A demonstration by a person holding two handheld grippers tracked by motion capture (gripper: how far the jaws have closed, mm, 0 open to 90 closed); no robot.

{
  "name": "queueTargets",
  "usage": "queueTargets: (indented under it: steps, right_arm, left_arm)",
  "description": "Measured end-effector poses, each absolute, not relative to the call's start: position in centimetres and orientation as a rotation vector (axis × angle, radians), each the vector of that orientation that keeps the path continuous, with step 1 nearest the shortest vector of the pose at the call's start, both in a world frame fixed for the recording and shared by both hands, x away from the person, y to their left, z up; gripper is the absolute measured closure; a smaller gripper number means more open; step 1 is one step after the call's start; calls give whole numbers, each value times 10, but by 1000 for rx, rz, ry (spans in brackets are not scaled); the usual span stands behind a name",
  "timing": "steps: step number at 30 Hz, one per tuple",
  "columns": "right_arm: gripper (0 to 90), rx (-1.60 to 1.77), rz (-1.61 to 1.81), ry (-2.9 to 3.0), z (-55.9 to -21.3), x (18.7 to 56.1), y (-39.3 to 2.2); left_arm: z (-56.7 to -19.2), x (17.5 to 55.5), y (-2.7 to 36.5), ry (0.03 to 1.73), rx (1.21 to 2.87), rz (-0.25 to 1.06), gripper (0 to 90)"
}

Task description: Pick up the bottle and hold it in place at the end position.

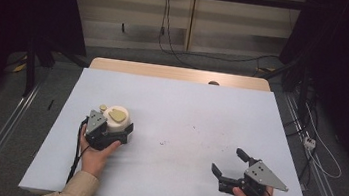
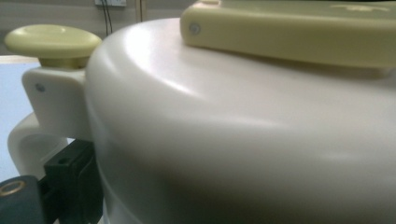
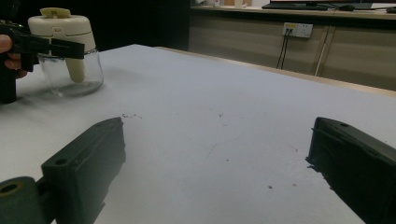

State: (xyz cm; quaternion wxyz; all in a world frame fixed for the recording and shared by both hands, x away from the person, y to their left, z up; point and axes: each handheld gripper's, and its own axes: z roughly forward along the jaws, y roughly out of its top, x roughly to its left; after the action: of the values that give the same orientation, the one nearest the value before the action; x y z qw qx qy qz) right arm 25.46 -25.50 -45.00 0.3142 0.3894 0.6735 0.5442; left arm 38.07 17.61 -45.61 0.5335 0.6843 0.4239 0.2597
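A glass jar (image 1: 115,117) with a cream lid and a yellow-green flap stands at the table's left. My left gripper (image 1: 118,124) is shut on it, jaws clamped around the lid. In the left gripper view the cream lid (image 2: 233,130) looms close, with a yellow knob (image 2: 51,42) on its handle and one black finger (image 2: 70,182) pressed against its side. The right gripper view shows the jar (image 3: 70,70) far left, its clear glass base resting on the table and the left gripper (image 3: 46,46) across its lid. My right gripper (image 1: 227,161) (image 3: 215,154) rests open at the table's front right, nothing between its jaws.
The pale blue table top (image 1: 186,109) has a few dark specks (image 1: 164,141) near its middle and a wooden strip (image 1: 180,73) along the far edge. Cables and a power strip (image 1: 309,142) lie on the floor to the right.
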Motion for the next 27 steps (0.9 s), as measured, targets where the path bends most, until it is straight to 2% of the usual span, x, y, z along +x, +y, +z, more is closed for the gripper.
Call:
queueTargets:
  steps: [15, 27]
  right_arm:
    - [35, 1023, 1439, 1775, -450, 255, -255]
    - [34, 1016, 1440, 1779, -450, 256, -253]
  left_arm:
    - [-446, 380, 179, 1002, 1604, 636, 61]
    - [-434, 387, 167, 952, 1622, 614, 63]
